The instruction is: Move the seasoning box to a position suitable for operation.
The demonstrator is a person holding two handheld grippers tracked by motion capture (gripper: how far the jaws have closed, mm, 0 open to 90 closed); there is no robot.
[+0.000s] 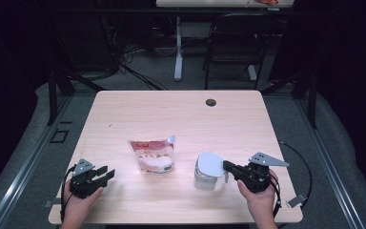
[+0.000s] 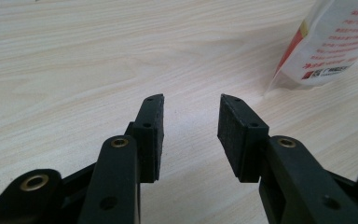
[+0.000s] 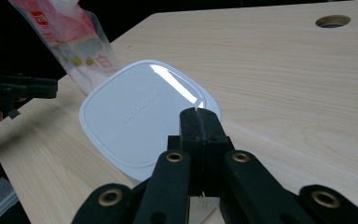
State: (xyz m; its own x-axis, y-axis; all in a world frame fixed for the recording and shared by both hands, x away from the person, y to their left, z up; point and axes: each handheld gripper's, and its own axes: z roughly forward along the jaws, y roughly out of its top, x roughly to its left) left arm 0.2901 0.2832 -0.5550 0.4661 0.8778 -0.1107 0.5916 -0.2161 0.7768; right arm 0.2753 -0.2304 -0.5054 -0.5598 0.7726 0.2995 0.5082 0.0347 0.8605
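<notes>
A white, rounded-square container (image 1: 207, 171) with a glossy lid (image 3: 135, 112) stands on the wooden table (image 1: 171, 114) at the front right. My right gripper (image 1: 225, 165) (image 3: 199, 112) rests at the lid's near edge, its jaws pressed together; a thin clear tab shows beneath them, and I cannot tell whether it is pinched. A red and white pouch (image 1: 153, 155) (image 2: 335, 42) (image 3: 70, 37) stands near the table's middle. My left gripper (image 1: 108, 172) (image 2: 191, 105) lies low at the front left, open, with bare wood between its pads, pointing toward the pouch.
A round cable hole (image 1: 211, 102) (image 3: 333, 21) sits in the tabletop at the back right. Beyond the table stand a black chair (image 1: 236, 38) and a white desk leg (image 1: 178, 47). Bare wood stretches across the back half of the table.
</notes>
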